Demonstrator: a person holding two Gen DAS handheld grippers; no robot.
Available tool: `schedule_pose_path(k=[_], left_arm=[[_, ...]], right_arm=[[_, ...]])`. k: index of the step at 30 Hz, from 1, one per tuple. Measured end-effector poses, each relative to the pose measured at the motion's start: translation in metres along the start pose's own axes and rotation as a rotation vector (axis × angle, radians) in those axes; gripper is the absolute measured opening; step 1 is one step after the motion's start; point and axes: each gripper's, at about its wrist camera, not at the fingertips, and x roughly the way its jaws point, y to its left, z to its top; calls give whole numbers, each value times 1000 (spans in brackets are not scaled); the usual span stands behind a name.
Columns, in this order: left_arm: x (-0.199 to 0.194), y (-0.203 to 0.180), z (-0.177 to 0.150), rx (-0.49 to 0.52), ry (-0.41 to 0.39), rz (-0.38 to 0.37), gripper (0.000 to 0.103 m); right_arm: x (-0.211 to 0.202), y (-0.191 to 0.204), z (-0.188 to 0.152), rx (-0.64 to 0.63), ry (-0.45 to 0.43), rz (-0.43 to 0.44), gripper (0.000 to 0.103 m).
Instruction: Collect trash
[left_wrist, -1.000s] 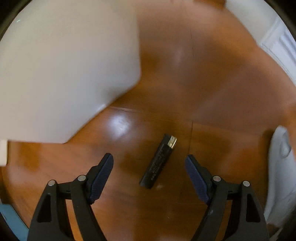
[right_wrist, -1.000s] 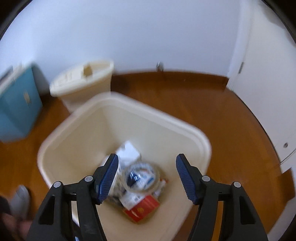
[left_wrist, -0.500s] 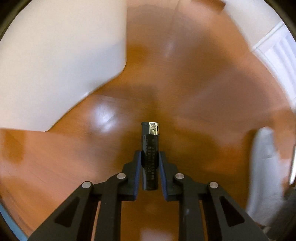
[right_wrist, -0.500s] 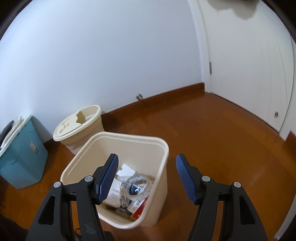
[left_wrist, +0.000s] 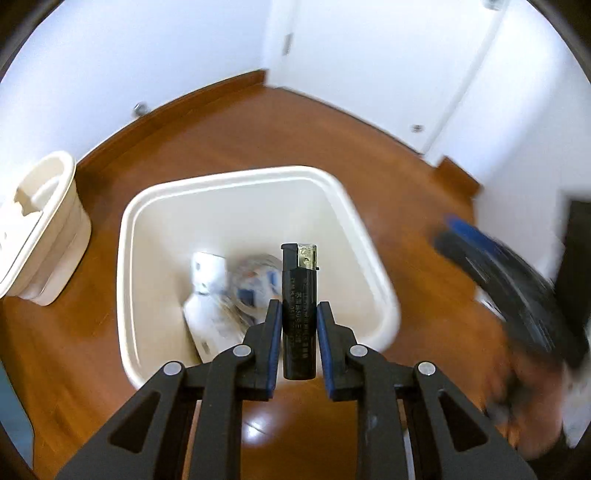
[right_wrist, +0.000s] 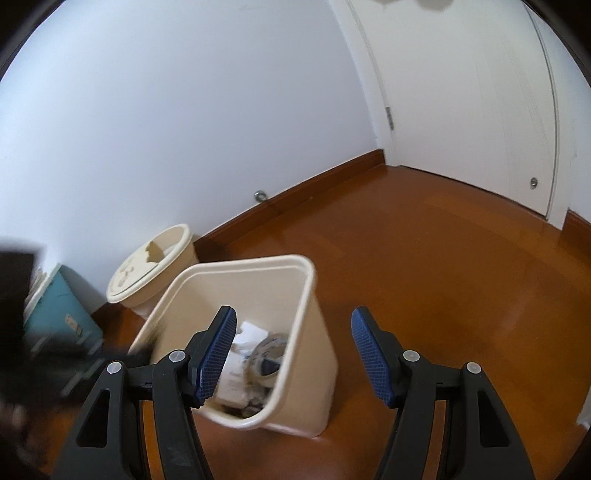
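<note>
upright, black lighter (left_wrist: 299, 310) clamped between left tongs (left_wrist: 295, 321) above bin (left_wrist: 369, 236), right tongs (right_wrist: 291, 354) wide

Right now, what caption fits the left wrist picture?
Left tool grips a black lighter above the cream trash bin on the wooden floor.

Right tongs (right_wrist: 291, 354) hang with the blue pads spread wide and nothing between them. Under the left pad sits the cream bin (right_wrist: 310, 365), open top, with crumpled paper and wrappers (right_wrist: 255, 354) piled inside. It stands on the glossy wooden floor (right_wrist: 443, 277). Behind it, against the white wall (right_wrist: 166, 129), is a round lidded pail (right_wrist: 147, 273), and beside that a teal box (right_wrist: 59, 314). A dark blur fills the left edge; cannot tell what it is.
</note>
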Motion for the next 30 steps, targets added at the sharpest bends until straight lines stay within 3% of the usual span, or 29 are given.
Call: schedule_pose_path(k=[3,5,9,12,13,14,15,16,20,22,24,26,30], left_arm=[[44,4,21,-18,61,31,18],[60,1,11,-21,97,61,18],[76,10,7,-127,157,130,18],[79,5,-2,-131,183,143,22],[75,3,-2,-123,178,143,36],[70,1,-3,-115,168,146,66],[61,4,-4,-119,156,155,81],[51,4,-4,-128,130,164,89],[8,-2,-10,-82,63,204,89],[-26,-19,-24,37,18,271,89],[-51,-31,-37,112,1,281,90],[-87,-35,-53,122,7,256,90],[-175,-49,-84,87,-69,277,90]], right_arm=[[5,3,-8,0,21,7,68],[8,-3,-15,22,43,3,68],[10,-10,-20,47,63,-3,68],[6,-7,-19,35,60,1,68],[5,-6,-19,33,60,1,68],[4,-4,-19,29,60,3,68],[2,-1,-20,22,63,4,68],[1,2,-21,15,71,1,68],[-15,17,-19,-39,99,-12,70],[-27,29,-18,-90,119,-33,84],[-40,42,-12,-103,159,-41,103],[-64,60,-1,-118,186,-17,103],[-114,95,22,-181,244,-108,103]])
